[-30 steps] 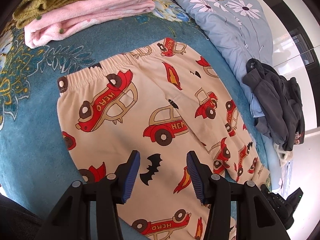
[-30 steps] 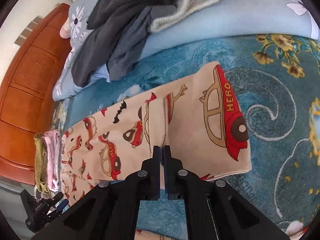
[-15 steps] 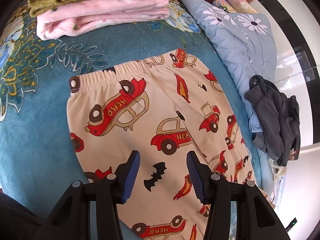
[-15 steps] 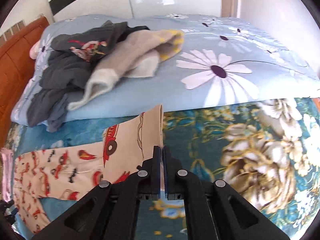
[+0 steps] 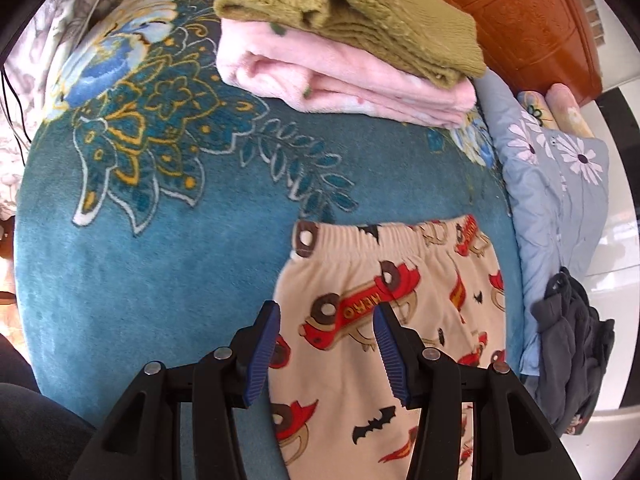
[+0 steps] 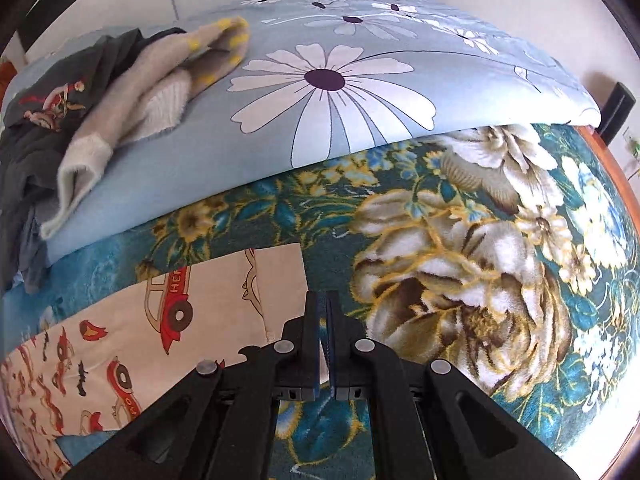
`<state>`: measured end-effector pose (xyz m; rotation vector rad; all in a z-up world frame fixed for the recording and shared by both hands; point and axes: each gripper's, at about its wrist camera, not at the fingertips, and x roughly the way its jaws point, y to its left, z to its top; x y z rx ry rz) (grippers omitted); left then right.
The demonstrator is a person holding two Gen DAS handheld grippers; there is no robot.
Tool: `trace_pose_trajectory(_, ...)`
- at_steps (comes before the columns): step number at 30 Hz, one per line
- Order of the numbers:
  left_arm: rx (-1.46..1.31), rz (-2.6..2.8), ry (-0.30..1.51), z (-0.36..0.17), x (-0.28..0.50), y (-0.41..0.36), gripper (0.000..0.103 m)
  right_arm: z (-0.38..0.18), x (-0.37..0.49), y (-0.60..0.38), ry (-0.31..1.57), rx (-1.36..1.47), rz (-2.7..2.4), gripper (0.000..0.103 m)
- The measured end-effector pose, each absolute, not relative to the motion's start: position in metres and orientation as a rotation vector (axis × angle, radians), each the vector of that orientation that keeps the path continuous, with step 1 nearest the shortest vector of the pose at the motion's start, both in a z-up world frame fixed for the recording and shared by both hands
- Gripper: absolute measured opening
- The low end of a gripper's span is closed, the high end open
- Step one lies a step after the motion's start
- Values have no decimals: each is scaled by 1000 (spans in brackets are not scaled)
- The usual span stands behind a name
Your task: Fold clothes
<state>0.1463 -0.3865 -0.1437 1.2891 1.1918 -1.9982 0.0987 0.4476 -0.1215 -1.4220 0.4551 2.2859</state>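
Note:
Cream pyjama trousers (image 5: 384, 320) printed with red cars and black bats lie flat on a blue floral blanket (image 5: 140, 264). In the left wrist view my left gripper (image 5: 324, 316) is open just above the waistband corner, one finger to each side of the trousers' left edge. In the right wrist view the leg end of the trousers (image 6: 224, 300) lies to the left of my right gripper (image 6: 323, 300), which is shut. Whether it pinches the hem is not clear; the cloth edge sits beside the fingers.
Folded pink and olive garments (image 5: 352, 40) are stacked at the blanket's far end, by a wooden headboard (image 5: 532, 20). A light blue daisy quilt (image 6: 360, 72) borders the blanket, with a heap of dark and beige clothes (image 6: 100, 80) on it.
My left gripper has moved back toward the waistband's left corner. My right gripper has swung the leg end over and down onto the blanket; the view now faces the quilt.

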Motion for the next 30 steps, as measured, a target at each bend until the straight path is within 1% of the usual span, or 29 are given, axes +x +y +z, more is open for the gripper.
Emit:
trace_pose_trajectory(3,1317,-1985,1129,-147,140,-391,52,-112,131,454,626,-1441,2280,3)
trace_pose_trajectory(5,1379,-1983,1072,-152,132,-389,52,-112,165,454,730,-1496,2283,3)
trace_pose_trajectory(8,1452,-2005,1045,-160,122,-385,52,-115,213,448,860,-1590,2251,5)
trace_pose_trajectory(10,1495,-2015,1029,-165,117,-383,50,-117,245,442,835,-1653,2191,17)
trace_pose_trajectory(11,1507,-2014,1026,-166,118,-382,49,-118,262,442,821,-1655,2156,33)
trace_pose_trajectory(12,1516,-2011,1023,-167,118,-381,48,-120,280,441,810,-1657,2123,39)
trace_pose_trajectory(13,1518,-2007,1032,-167,119,-382,45,-124,295,441,837,-1664,2098,39)
trace_pose_trajectory(15,1516,-1995,1070,-168,121,-384,45,-135,325,439,947,-1668,2042,39)
trace_pose_trajectory(18,1518,-1989,1106,-168,125,-385,45,-157,358,435,1185,-1642,1955,39)
trace_pose_trajectory(20,1522,-1988,1126,-168,128,-385,45,-166,367,428,1300,-1608,1918,39)
trace_pose_trajectory(22,1520,-1980,1163,-168,131,-387,45,-172,368,420,1340,-1612,1898,39)
trace_pose_trajectory(25,1493,-1970,1228,-168,135,-390,45,-171,368,414,1324,-1574,1910,41)
trace_pose_trajectory(27,1493,-1964,1242,-168,136,-390,44,-171,370,411,1382,-1539,1927,40)
trace_pose_trajectory(29,1497,-1961,1247,-169,135,-390,42,-177,373,406,1478,-1523,1919,31)
trace_pose_trajectory(30,1500,-1961,1245,-169,135,-389,41,-180,374,403,1524,-1520,1912,30)
